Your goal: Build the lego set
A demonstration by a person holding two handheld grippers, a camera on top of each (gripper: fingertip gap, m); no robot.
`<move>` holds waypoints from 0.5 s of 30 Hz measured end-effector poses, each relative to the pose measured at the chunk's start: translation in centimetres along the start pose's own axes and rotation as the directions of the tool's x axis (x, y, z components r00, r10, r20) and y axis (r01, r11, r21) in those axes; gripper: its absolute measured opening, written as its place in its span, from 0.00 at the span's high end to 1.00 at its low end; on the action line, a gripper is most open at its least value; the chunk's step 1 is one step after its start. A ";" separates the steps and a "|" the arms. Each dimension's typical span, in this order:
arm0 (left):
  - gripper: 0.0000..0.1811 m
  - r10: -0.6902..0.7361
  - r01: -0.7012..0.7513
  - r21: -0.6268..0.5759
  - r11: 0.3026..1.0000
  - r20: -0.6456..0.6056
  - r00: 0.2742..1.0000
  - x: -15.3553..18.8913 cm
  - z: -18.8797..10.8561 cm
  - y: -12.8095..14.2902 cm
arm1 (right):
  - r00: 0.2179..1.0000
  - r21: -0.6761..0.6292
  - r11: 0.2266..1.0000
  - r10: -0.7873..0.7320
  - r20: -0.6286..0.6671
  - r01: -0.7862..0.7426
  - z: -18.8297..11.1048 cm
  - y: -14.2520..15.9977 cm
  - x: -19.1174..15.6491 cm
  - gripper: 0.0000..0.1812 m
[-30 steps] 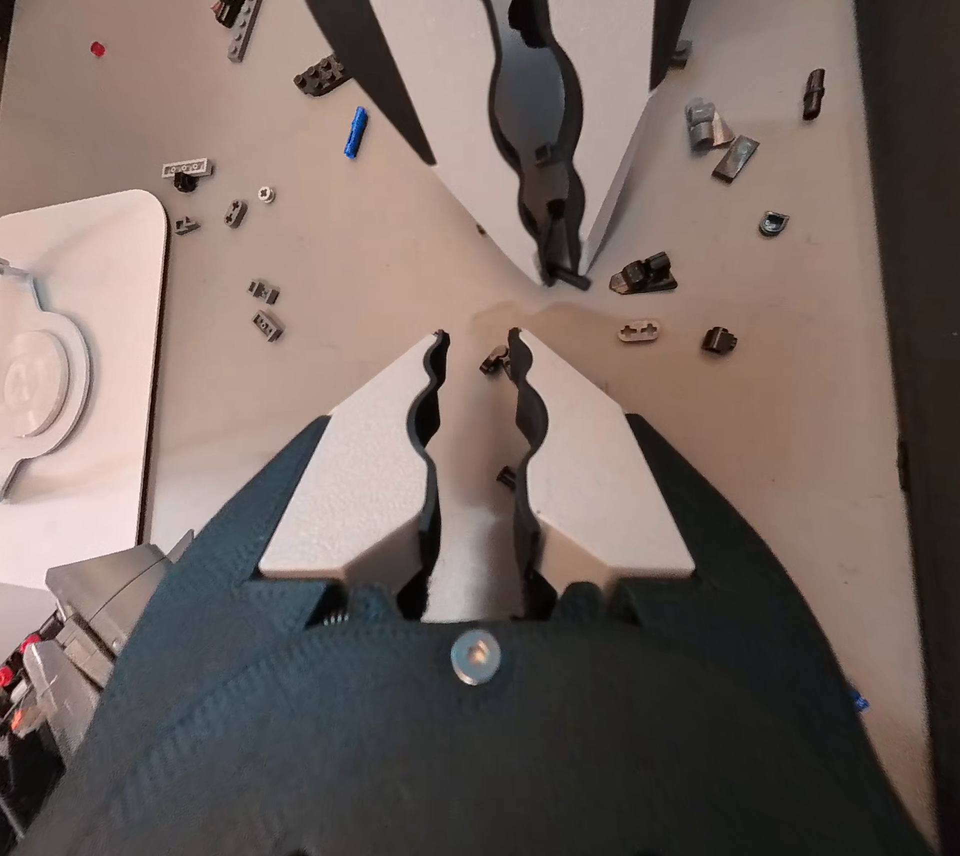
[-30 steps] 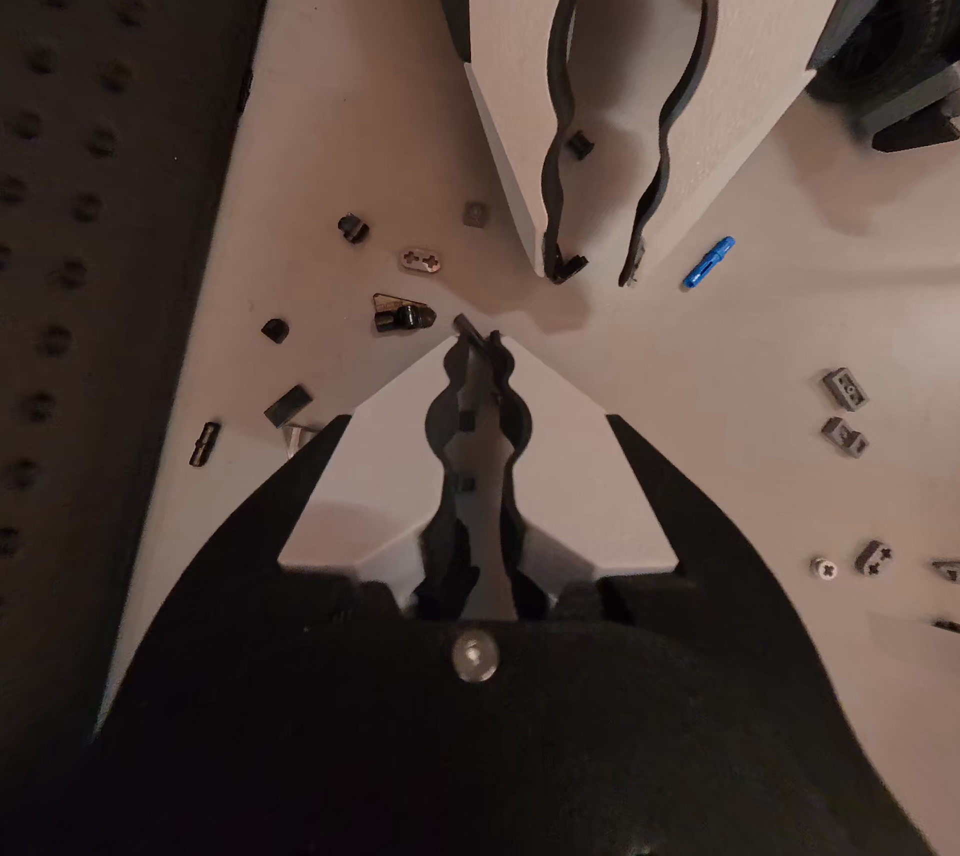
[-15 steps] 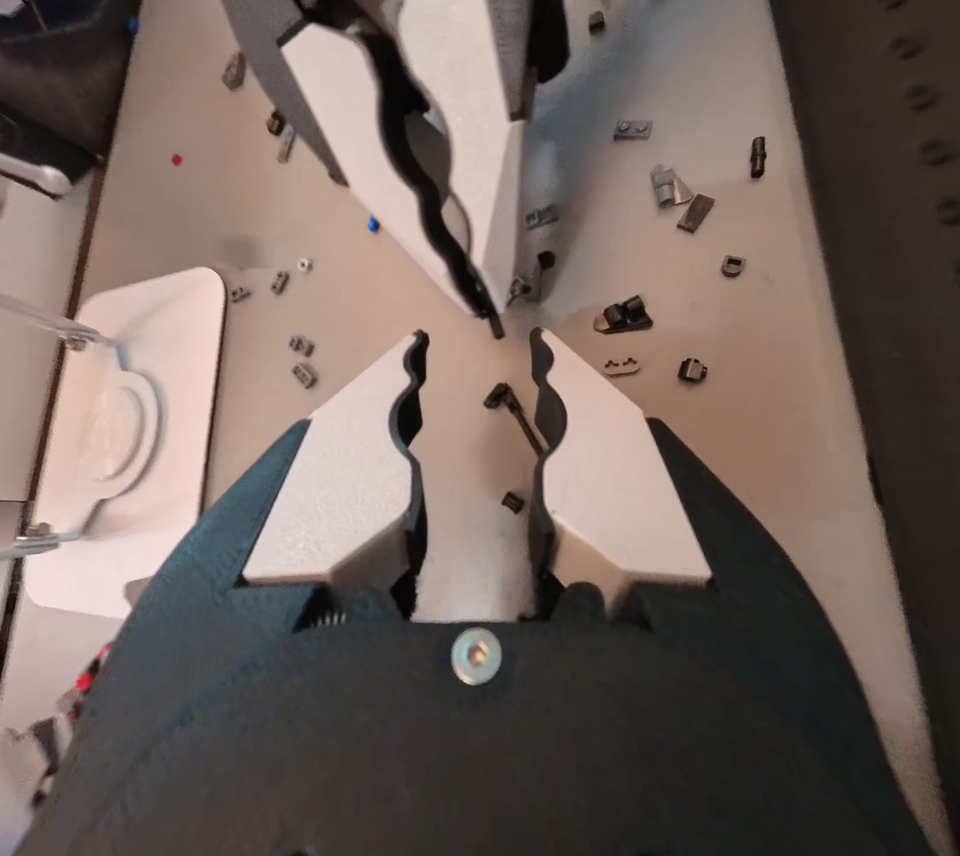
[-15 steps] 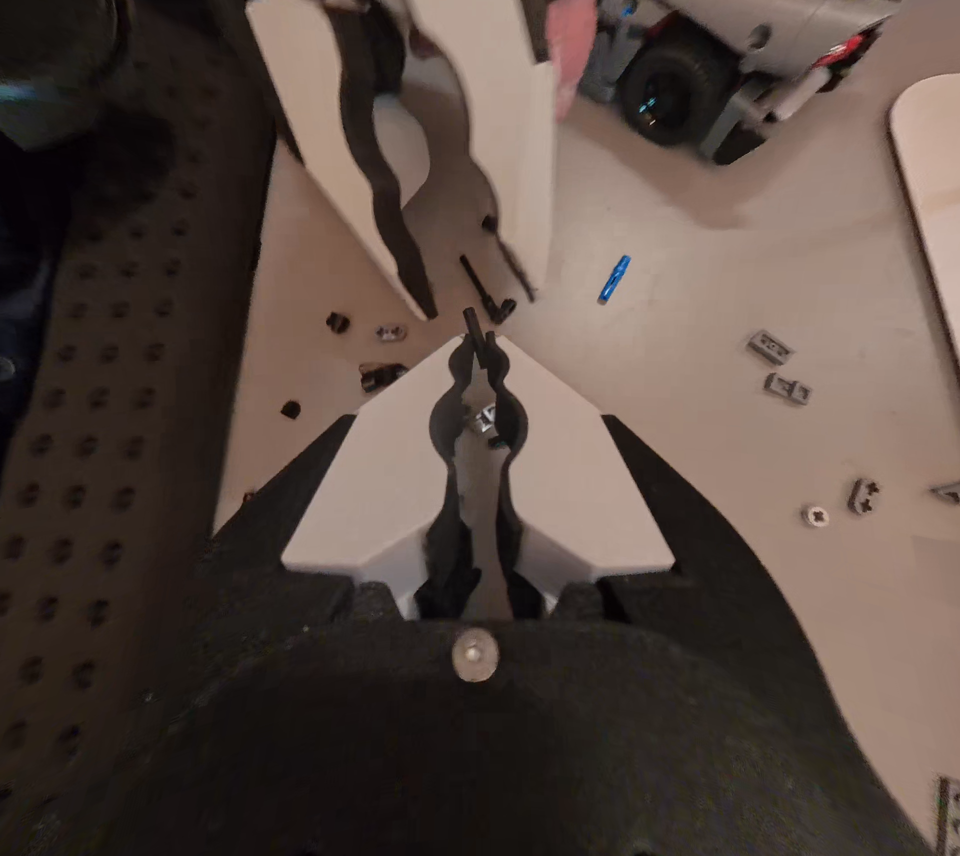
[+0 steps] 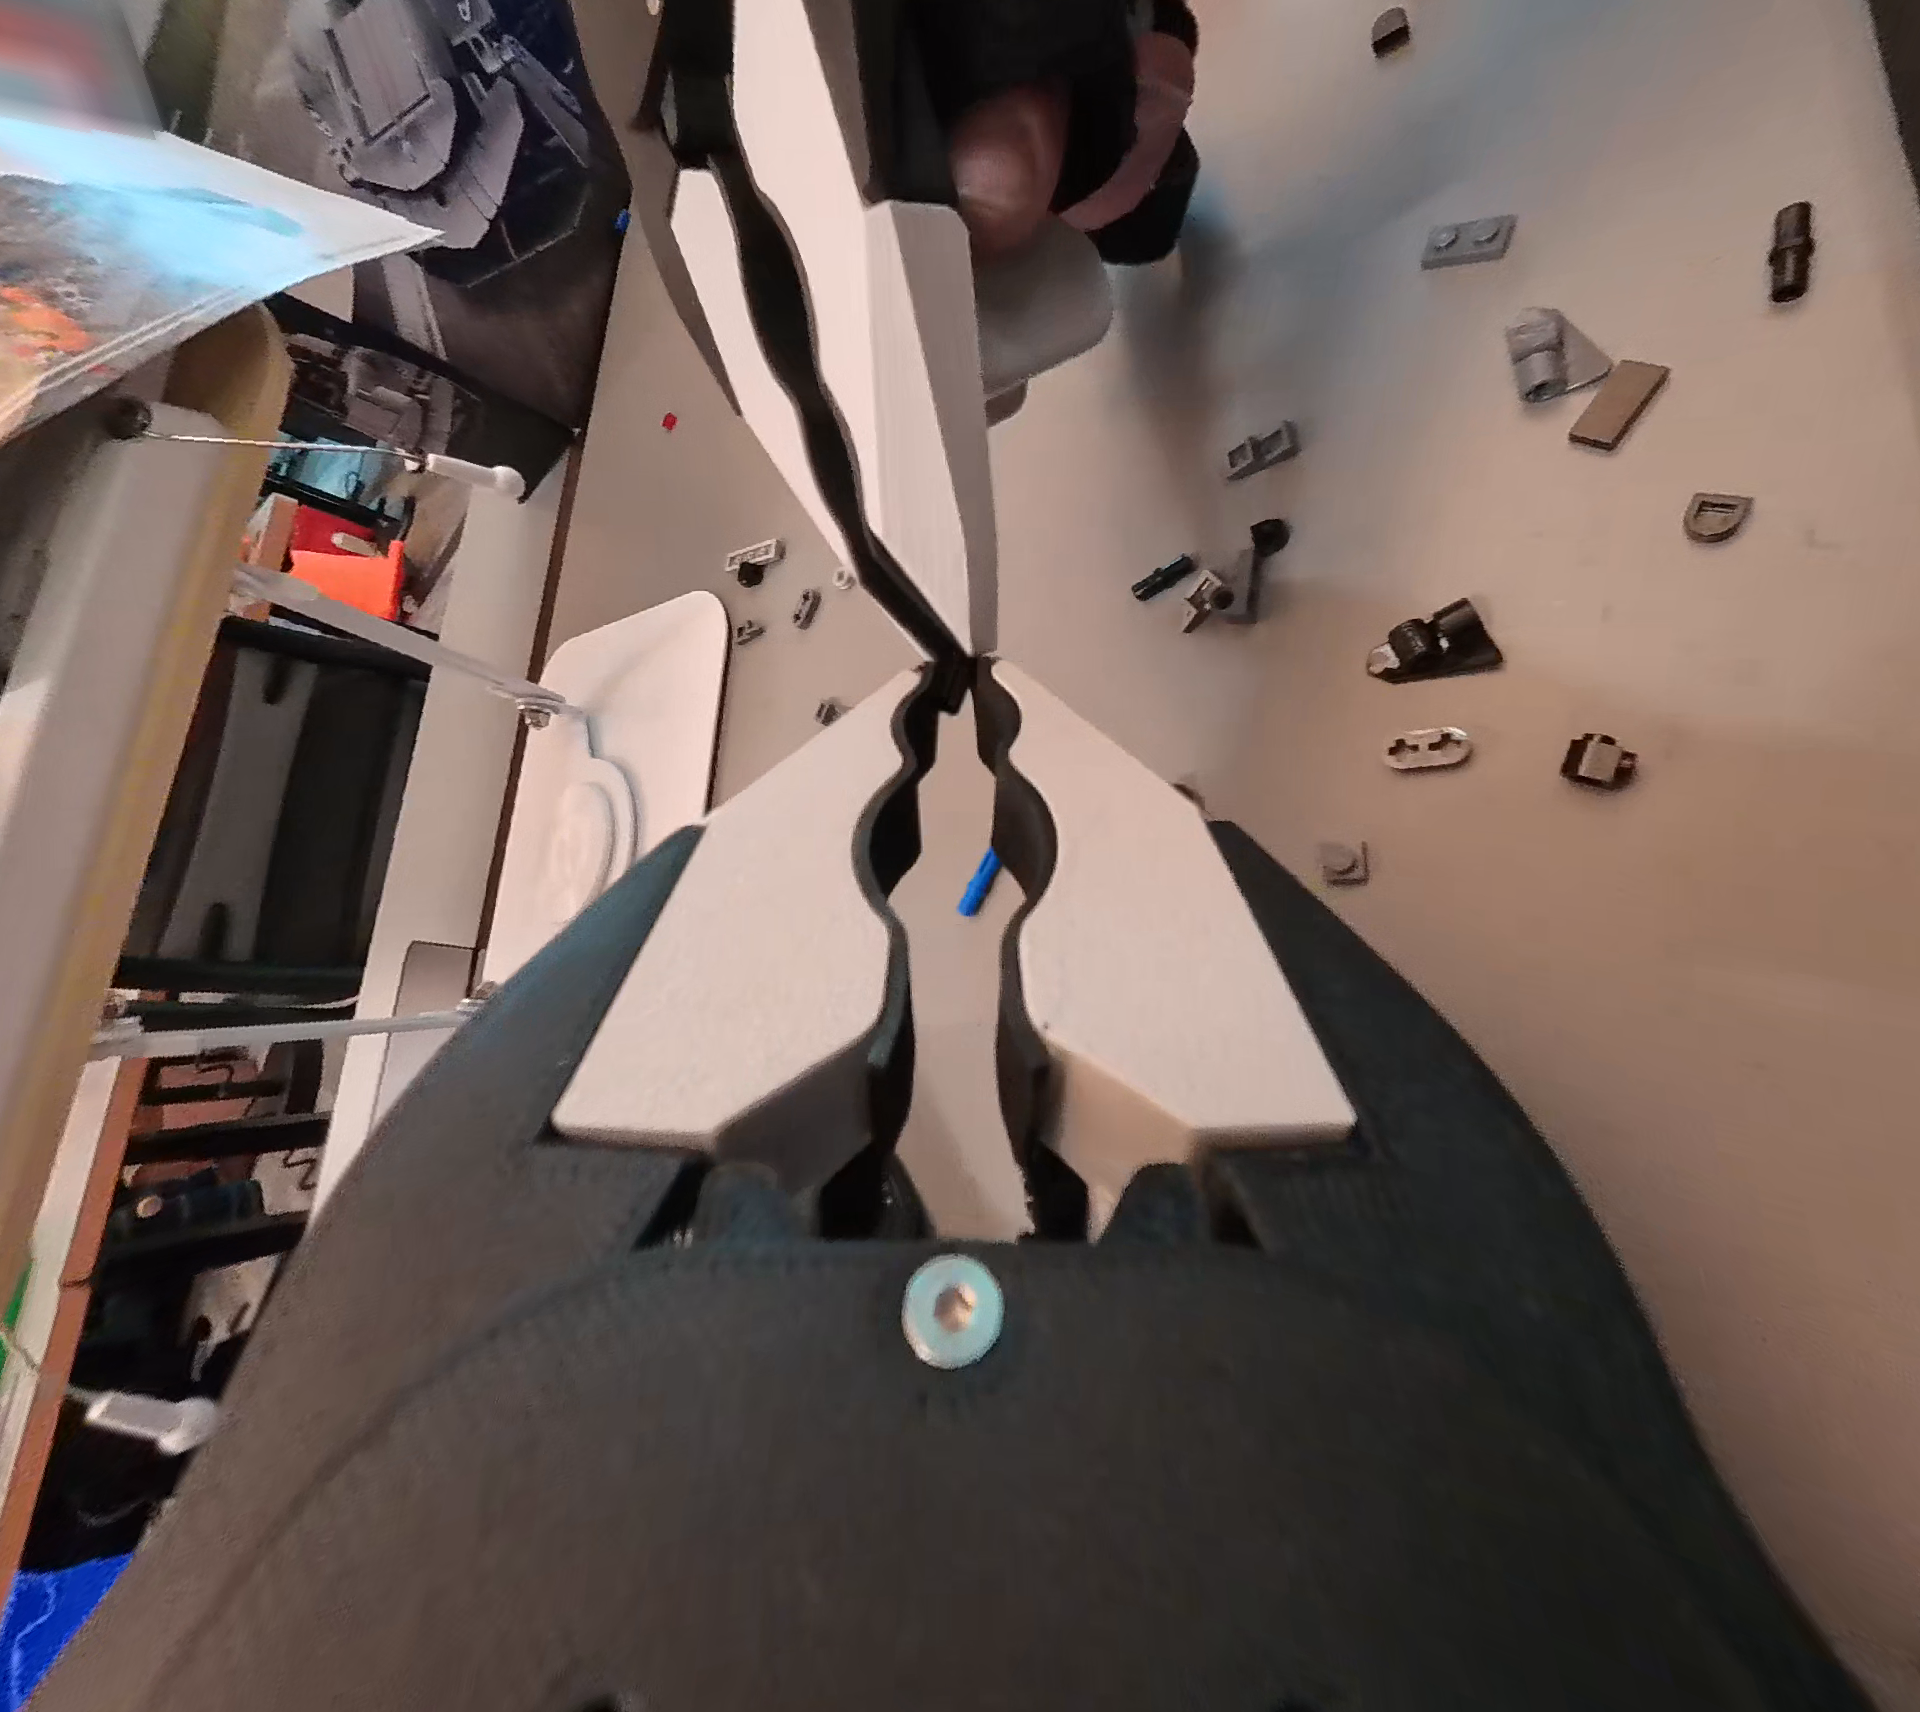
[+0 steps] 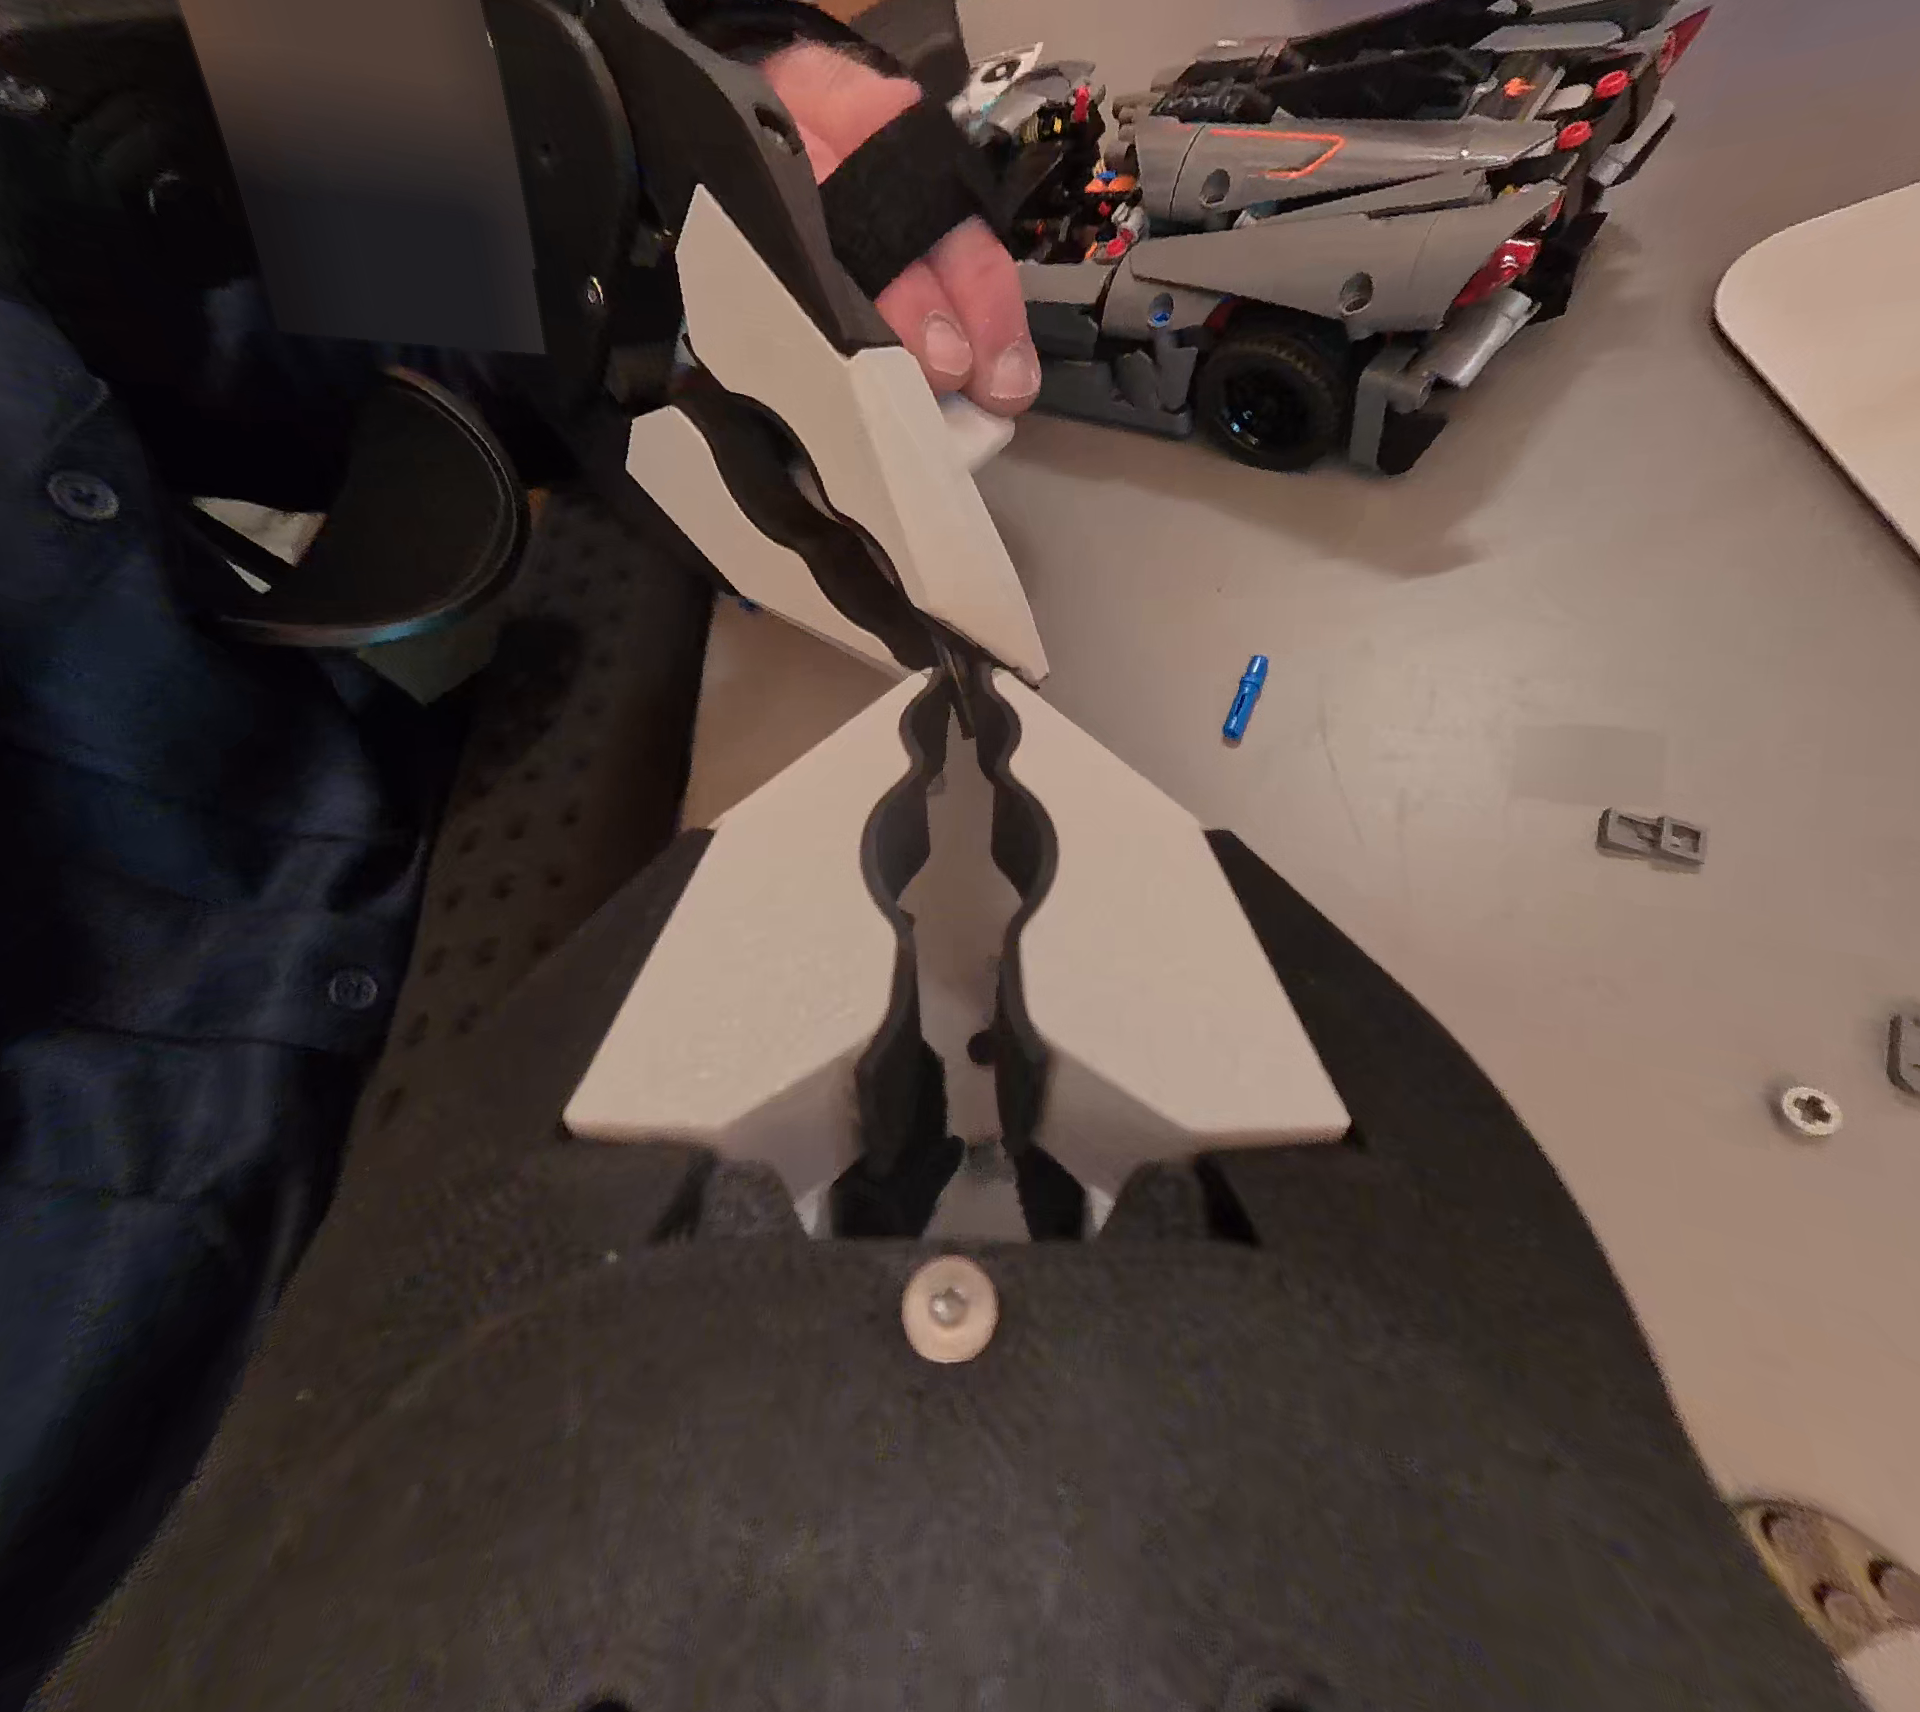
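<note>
Left tool [image 5: 951,688] tip-to-tip with right tool [image 6: 961,694], blue pin [image 6: 1244,696] beside, grey car [image 6: 1340,208] behind

White printed lettering on dark lego set box [image 5: 436,135], up-left of the left gripper [image 5: 951,675] fingertips, cut off, blurred

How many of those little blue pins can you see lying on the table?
1 for certain: the blue pin lies on the table right of the meeting fingers in the right wrist view; the left wrist view shows it between its own fingers. Others may be hidden under the grippers.
</note>
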State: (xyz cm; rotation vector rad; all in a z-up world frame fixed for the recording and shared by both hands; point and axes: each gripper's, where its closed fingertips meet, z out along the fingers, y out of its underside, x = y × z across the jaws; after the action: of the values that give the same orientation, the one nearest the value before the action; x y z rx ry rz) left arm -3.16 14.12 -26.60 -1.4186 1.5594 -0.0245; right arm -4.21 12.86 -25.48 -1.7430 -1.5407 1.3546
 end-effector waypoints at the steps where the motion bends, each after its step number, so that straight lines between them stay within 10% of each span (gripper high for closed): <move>1: 0.99 0.007 -0.007 0.003 1.000 0.012 1.000 -0.2 -0.1 0.0 | 1.000 0.014 1.000 0.012 0.007 -0.012 -0.1 -0.2 0.0 0.99; 15: 1.00 -0.069 0.061 0.129 0.990 0.062 0.996 -2.0 -1.7 -1.4 | 1.000 0.187 0.982 -0.013 0.027 0.008 -2.1 -2.9 -0.6 0.94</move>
State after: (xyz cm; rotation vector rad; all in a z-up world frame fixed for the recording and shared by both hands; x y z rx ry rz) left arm -3.56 14.26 -23.62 -1.3561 1.4316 -0.1123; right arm -3.71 13.66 -22.00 -1.6055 -1.3861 1.4733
